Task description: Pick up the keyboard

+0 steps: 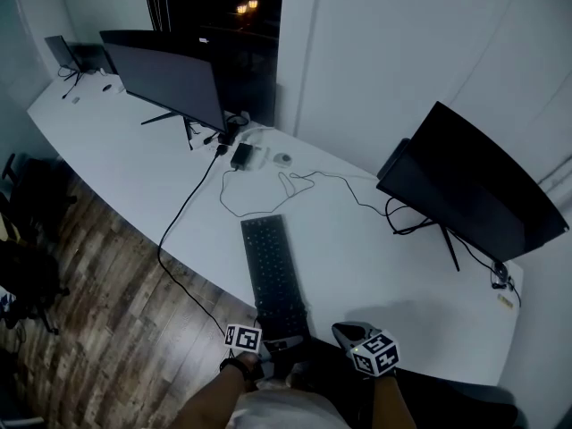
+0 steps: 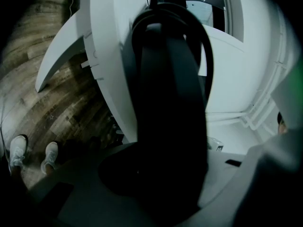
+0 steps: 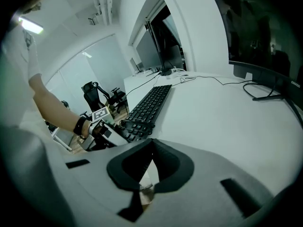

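Note:
A long black keyboard point(image 1: 274, 275) lies on the white desk point(image 1: 375, 257), its near short end at the front edge. My left gripper point(image 1: 281, 341) is at that near end, with its jaws above and below the keyboard point(image 3: 151, 100). In the left gripper view the keyboard point(image 2: 170, 117) fills the middle as a dark slab. Whether the pads press on it does not show. My right gripper point(image 1: 345, 331) hovers over the desk just right of the keyboard's near end. Its jaws point(image 3: 152, 143) are shut with nothing between them.
A dark monitor point(image 1: 170, 74) stands at the back left and another point(image 1: 474, 186) at the right. Thin cables point(image 1: 268, 190) and a power adapter point(image 1: 241, 156) lie beyond the keyboard's far end. Wood floor point(image 1: 116, 302) and a dark chair point(image 1: 27, 266) are to the left.

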Tool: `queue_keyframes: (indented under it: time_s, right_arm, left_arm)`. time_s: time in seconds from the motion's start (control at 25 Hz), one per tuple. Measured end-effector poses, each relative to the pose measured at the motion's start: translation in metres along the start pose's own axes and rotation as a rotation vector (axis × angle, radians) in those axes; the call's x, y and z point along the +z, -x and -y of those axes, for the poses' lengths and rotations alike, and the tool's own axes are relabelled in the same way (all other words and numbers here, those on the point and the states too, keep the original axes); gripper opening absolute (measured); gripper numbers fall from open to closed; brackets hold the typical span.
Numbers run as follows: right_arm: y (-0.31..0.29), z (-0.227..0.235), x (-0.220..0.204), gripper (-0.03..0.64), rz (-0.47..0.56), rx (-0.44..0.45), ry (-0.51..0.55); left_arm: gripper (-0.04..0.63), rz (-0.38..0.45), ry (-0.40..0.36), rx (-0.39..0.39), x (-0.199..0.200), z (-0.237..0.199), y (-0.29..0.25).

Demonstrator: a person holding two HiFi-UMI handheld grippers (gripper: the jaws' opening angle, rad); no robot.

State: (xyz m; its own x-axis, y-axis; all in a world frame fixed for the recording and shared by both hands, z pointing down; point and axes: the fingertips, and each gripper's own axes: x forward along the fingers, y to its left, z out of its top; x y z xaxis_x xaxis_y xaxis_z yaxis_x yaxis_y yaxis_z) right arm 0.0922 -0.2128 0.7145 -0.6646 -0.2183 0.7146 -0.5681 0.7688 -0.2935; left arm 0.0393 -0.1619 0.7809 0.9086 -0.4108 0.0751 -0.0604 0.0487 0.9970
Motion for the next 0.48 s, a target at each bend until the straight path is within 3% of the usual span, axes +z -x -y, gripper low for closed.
queue_keyframes:
  time_s: [0.2, 0.32, 0.48]
  right_arm:
    - [-0.003, -0.003, 0.006, 0.003, 0.023, 0.011, -0.014]
    - [-0.004, -0.005, 0.013, 0.003, 0.05, 0.007, -0.014]
    - [-0.003, -0.006, 0.026, 0.003, 0.101, -0.017, -0.014]
  left_arm:
    - [0.155, -0.029, 0.035, -0.064, -0.006, 0.015, 0.013]
    - [0.155, -0.024, 0.093, -0.105, -0.007, 0.035, 0.012]
    - [0.153, -0.026, 0.049, -0.054, -0.009, 0.034, 0.015]
